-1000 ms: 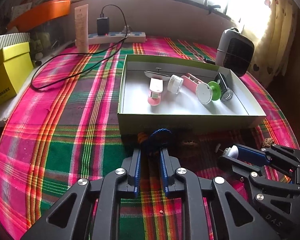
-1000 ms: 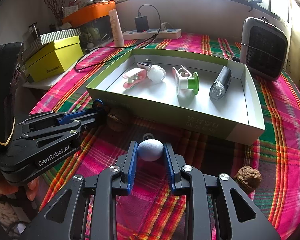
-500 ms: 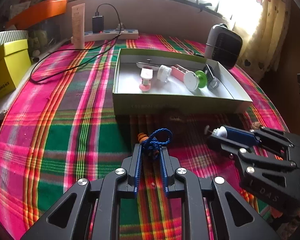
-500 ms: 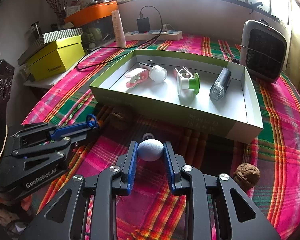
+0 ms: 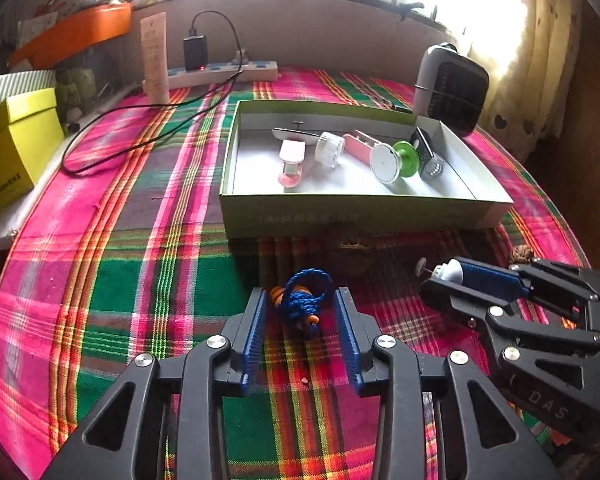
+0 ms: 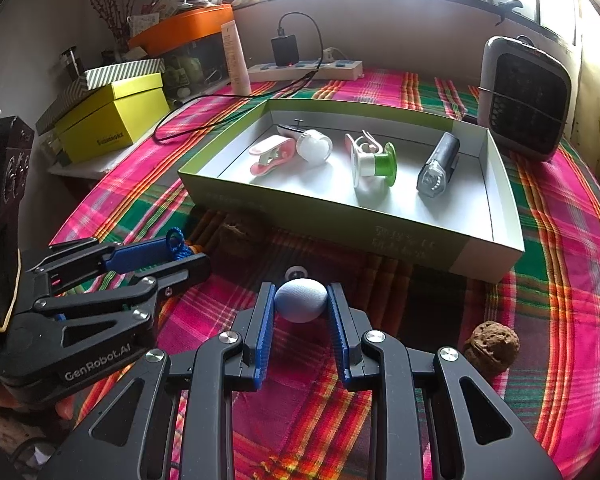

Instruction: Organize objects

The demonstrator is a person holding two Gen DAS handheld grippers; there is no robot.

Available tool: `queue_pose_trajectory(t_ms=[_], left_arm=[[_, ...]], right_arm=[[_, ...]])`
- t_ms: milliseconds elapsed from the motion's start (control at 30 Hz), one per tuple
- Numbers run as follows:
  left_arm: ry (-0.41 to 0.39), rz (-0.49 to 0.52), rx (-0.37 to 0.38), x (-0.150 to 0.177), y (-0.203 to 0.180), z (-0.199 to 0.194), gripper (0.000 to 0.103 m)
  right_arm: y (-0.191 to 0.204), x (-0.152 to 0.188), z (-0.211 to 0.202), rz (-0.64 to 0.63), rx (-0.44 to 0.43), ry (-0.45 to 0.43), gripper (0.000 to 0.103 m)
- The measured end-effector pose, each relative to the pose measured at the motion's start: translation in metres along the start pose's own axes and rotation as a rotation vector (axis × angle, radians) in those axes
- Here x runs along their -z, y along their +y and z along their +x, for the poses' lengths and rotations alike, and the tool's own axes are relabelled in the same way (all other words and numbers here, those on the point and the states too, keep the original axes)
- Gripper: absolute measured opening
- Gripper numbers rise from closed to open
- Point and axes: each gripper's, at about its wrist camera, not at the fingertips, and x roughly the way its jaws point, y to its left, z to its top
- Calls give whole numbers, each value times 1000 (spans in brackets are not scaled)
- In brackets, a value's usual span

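A blue cord with orange beads (image 5: pixel 305 300) lies on the plaid cloth between the jaws of my left gripper (image 5: pixel 300 298); the jaws are opening and the pads stand clear of it. The right wrist view shows the left gripper (image 6: pixel 188 254) at the left with the cord (image 6: pixel 176 240) between its tips. My right gripper (image 6: pixel 300 298) is shut on a pale blue egg-shaped ball (image 6: pixel 300 302), held just above the cloth; it shows too in the left wrist view (image 5: pixel 440 280). Beyond both stands an open green box (image 6: pixel 320 208) holding a pink clip, a white cap, a green spool and a black lamp.
Walnuts lie on the cloth: one by the box front (image 6: pixel 240 232), one at the right (image 6: pixel 490 348). A small heater (image 6: pixel 524 96) stands behind the box. A power strip with charger and cable (image 6: pixel 304 68), a tube and a yellow box (image 6: pixel 112 120) line the back left.
My left gripper drew back from the box front, then its jaws spread and let the blue cord go onto the cloth. The right gripper and its ball stayed put.
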Motion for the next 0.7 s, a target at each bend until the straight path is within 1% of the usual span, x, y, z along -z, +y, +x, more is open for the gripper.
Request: queue_pose_trajectory(t_ms=[133,200,267,700], left_arm=[[1,4,-17,-1,0,1,28],[0,-2,-21,0,1,1,22],[0,-8,-20,-1,2,1,21],[-2,-1,-17,0,2,0,17]], right_arm=[[0,0,0,-3,0,-1,27],[0,0,0,-2,0,-1,27],[0,0,0,-1,0,0,27],[1,0,1,-7,4,2,27]])
